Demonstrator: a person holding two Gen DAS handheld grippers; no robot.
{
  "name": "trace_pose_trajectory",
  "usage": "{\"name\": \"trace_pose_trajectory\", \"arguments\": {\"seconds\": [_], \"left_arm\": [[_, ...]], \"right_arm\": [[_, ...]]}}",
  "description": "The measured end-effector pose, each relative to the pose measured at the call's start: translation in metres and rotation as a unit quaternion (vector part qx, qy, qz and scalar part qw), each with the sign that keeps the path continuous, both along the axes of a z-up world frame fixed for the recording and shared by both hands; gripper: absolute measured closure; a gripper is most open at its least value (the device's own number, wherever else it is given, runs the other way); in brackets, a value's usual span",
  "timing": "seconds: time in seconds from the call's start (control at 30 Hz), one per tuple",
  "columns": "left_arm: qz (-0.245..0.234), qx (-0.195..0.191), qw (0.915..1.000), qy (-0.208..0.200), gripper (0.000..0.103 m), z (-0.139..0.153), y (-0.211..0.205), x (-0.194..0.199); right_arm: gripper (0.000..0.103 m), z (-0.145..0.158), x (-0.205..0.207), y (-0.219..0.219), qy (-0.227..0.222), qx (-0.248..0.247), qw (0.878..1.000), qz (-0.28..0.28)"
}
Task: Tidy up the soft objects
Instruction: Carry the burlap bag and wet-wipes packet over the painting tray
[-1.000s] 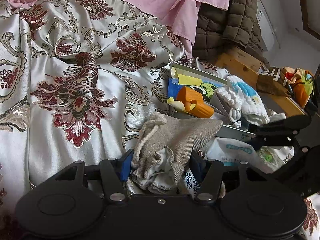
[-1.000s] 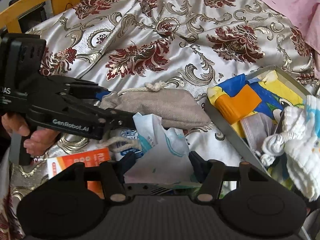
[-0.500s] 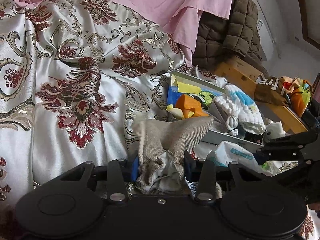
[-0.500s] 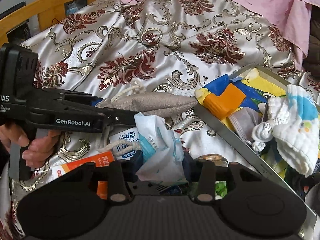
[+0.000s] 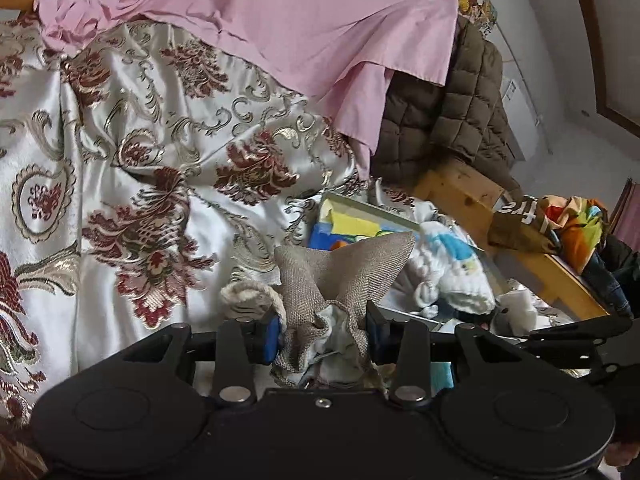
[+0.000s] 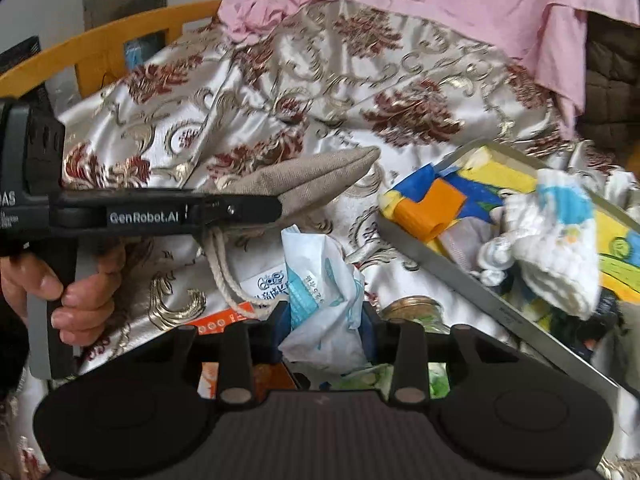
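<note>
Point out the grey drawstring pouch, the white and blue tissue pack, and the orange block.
grey drawstring pouch (image 5: 340, 272), left wrist view, upper cloth body.
white and blue tissue pack (image 6: 324, 300), right wrist view, crumpled middle.
orange block (image 6: 430, 210), right wrist view, its top face.

Bedspread (image 5: 120, 184): shiny silver-white satin, dark red floral medallions, gold scrollwork. Sheet (image 5: 280, 20) at the bed's far end: plain pink. Quilted jacket (image 5: 452, 128) at the bed's far right corner: olive-brown, square-stitched. Drawstring pouch (image 5: 340, 272): beige-grey woven, cream cord, white lining. Tissue pack (image 6: 324, 292): white plastic with teal-blue print. Tray (image 6: 472, 272): grey rim; inside it a picture in blue, yellow and green, an orange block (image 6: 432, 208), and a white knitted cloth (image 6: 556, 240) with blue and yellow patches. Bed frame (image 6: 104, 48): orange-yellow wood. Left gripper (image 5: 322, 330) and right gripper (image 6: 324, 328): black bodies, blue pads. Flat packet (image 6: 220, 320) near the bed's near edge: orange and white.
</note>
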State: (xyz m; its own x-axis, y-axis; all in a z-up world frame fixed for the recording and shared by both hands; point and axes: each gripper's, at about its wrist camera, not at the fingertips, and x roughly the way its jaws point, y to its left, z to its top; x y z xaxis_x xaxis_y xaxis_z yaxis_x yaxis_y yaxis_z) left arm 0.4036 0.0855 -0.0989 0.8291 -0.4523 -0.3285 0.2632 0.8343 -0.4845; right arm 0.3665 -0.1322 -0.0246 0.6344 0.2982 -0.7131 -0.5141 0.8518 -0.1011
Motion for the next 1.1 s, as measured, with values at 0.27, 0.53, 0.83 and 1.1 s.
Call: {"name": "trace_pose_trajectory", "arguments": {"seconds": [0.27,0.53,0.83,1.1], "left_arm": [[-0.022,0.007,0.9993,-0.031,0.061,0.047,-0.032,-0.032],[-0.053,0.013,0.9974,-0.048,0.061,0.091,-0.077,-0.076],[-0.076,0.013,0.9953,-0.059,0.061,0.124,-0.135,-0.103],[-0.088,0.003,0.9951,-0.046,0.060,0.142,-0.179,-0.075]], "right_arm": [[0.064,0.050,-0.044,-0.039,-0.038,0.023,0.999,-0.032],[0.064,0.102,-0.100,-0.081,-0.088,0.042,0.993,-0.067],[0.064,0.130,-0.134,-0.125,-0.118,0.063,0.987,-0.087],[0.063,0.133,-0.114,-0.173,-0.123,0.075,0.984,-0.104]]}}
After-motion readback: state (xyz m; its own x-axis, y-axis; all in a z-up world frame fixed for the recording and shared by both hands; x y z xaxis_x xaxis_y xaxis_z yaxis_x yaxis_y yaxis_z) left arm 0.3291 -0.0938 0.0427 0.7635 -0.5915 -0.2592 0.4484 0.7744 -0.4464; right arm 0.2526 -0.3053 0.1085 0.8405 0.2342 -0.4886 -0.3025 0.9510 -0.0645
